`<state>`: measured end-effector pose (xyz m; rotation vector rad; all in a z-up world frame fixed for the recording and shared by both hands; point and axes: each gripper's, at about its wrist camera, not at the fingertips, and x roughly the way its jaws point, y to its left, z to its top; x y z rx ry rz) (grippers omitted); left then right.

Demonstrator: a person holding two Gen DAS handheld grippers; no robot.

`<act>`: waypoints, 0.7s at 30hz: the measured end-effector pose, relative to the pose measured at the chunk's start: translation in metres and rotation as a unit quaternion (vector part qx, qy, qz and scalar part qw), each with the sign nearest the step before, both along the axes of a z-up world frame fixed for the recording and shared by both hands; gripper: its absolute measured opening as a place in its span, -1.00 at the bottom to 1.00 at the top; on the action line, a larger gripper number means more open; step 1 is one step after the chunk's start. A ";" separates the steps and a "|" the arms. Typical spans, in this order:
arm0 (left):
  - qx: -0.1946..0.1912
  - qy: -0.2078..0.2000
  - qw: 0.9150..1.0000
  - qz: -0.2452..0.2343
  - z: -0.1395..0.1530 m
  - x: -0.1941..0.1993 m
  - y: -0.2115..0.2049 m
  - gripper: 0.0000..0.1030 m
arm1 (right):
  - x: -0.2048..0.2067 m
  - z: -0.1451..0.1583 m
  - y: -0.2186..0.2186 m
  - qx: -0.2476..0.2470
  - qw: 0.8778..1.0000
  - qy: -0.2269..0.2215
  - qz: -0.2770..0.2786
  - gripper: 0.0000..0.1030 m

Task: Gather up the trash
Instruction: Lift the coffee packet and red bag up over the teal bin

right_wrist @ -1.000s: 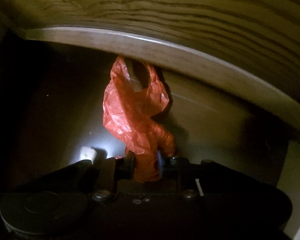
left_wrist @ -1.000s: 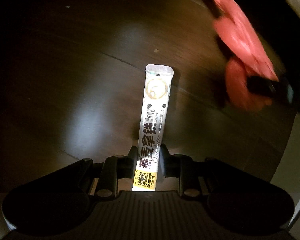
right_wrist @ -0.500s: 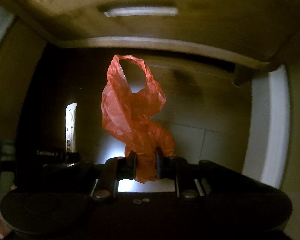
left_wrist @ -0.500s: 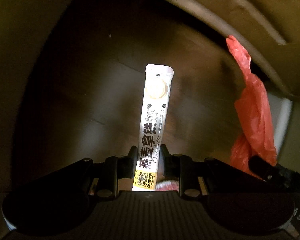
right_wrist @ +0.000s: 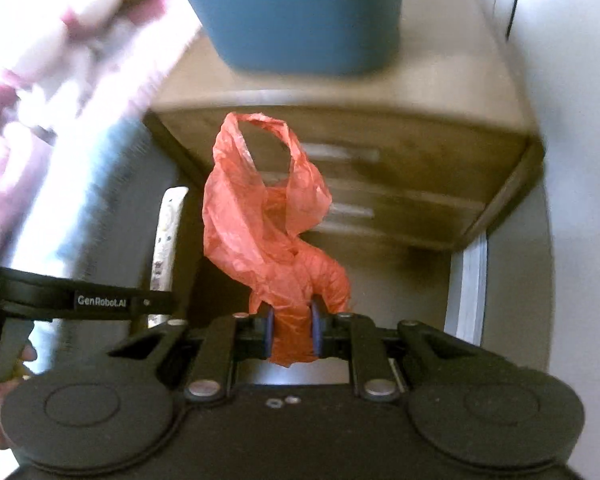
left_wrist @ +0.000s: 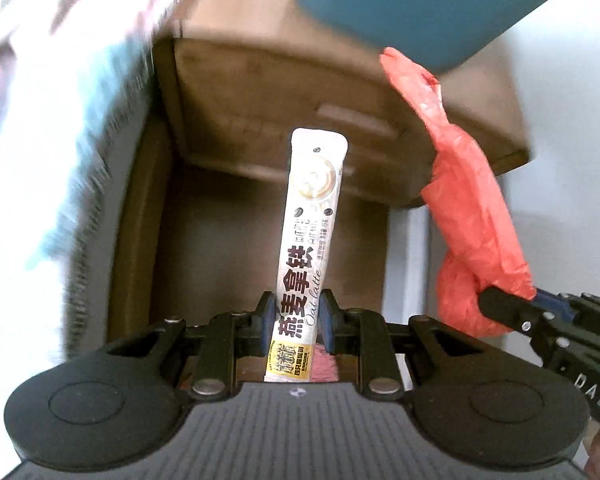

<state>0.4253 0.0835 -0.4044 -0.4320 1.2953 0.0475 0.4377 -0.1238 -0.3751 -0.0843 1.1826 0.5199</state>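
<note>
Left gripper [left_wrist: 296,320]: clamped on the lower end of the sachet [left_wrist: 308,248].
Sachet: white oat-latte stick, black lettering, yellow base — likely light, slick, bendable; the low grip looks sound.
Right gripper [right_wrist: 293,328]: clamped on the bag's [right_wrist: 268,224] bunched tail.
Bag: orange-red, thin, crumpled, handle loop on top — likely soft, weightless, tearable.
Beyond: wooden drawers [right_wrist: 400,184], blue bin [right_wrist: 300,16] on top.

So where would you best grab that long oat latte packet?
Near one short end, coming in from its two flat faces. The packet is a thin, flat stick, so pads press flat on it. The left tongs hold it that way now, near its lower end, and it stands out straight.
</note>
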 end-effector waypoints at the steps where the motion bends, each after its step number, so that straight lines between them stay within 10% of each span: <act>1: 0.000 -0.009 1.000 -0.005 0.024 0.000 0.004 -0.57 | -0.003 0.018 0.004 0.003 1.000 -0.008 0.002 -0.67; 11: 0.011 -0.111 0.993 -0.032 0.200 0.004 0.030 -0.57 | -0.032 0.177 0.022 0.010 0.995 -0.101 0.021 -0.68; 21: 0.041 -0.189 0.980 -0.043 0.315 0.021 0.042 -0.57 | -0.019 0.282 0.022 0.047 0.977 -0.208 -0.014 -0.67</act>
